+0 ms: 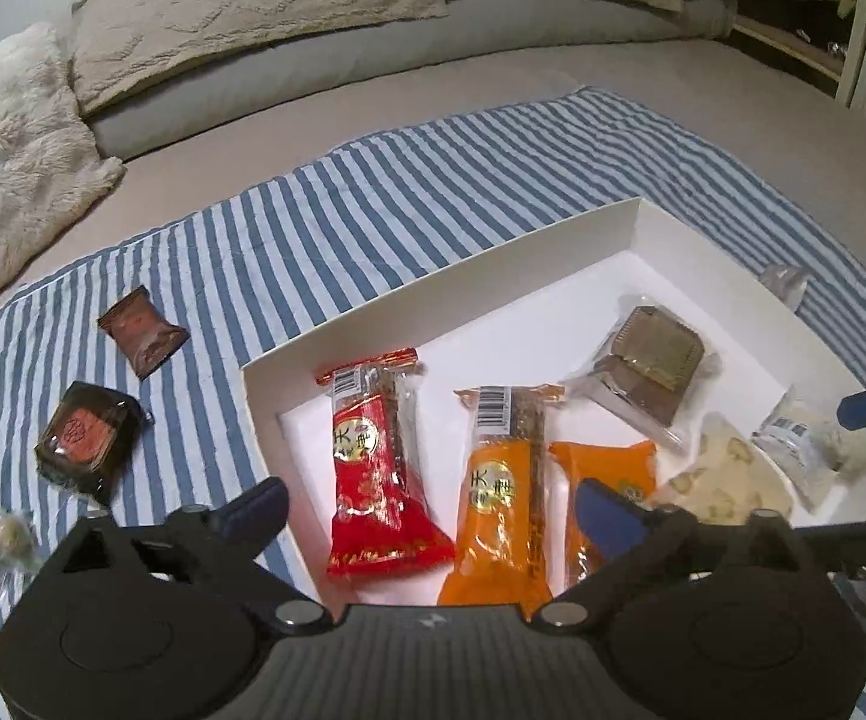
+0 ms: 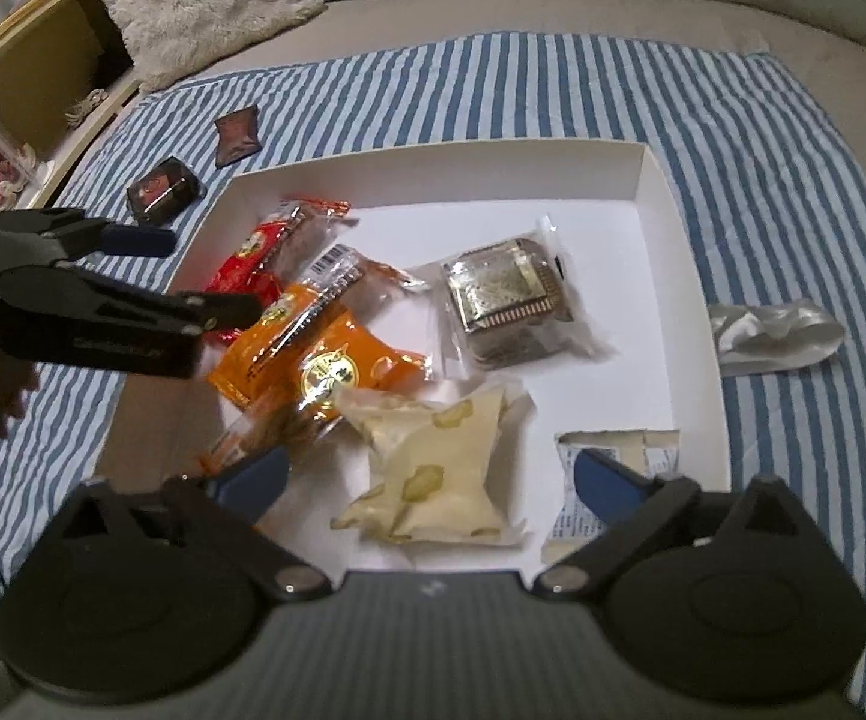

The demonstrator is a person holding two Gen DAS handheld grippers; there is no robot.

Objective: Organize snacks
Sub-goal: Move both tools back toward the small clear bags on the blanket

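- While both grippers hang over the white box (image 2: 655,180), their jaws stand wide with nothing between them: the left gripper (image 1: 426,510) above the red pack (image 1: 378,468) and orange pack (image 1: 502,498), the right gripper (image 2: 426,480) above the cream pack (image 2: 433,468).
- Nearest in the box, in the right wrist view, lie the cream pack and a white sachet (image 2: 607,462) at the near right corner; its small print is too blurred to read.
- Left of the cream pack a second orange pack (image 2: 342,360) overlaps the first; both carry a round gold seal.
- On the red and orange packs two Chinese characters show on the gold seal, with a barcode label at the far end of each.
- Deeper in the box sits a clear-wrapped square cake (image 2: 505,294) with a gold embossed top.
- Outside the box, on its left, a dark square cake (image 1: 87,438) with a red seal and a brown pack (image 1: 141,330) lie on the striped cloth (image 1: 372,192); small wrapped sweets (image 1: 3,540) lie nearer, blurred.
- Right of the box a crumpled silver wrapper (image 2: 775,330) lies on the cloth.
- Blue-and-white stripes cover a grey bed (image 1: 493,78).
- Beyond the box a fluffy white cushion (image 1: 12,162) and beige pillows (image 1: 240,6) lie at the head.
- Wooden shelves (image 2: 30,60) stand beside the bed.
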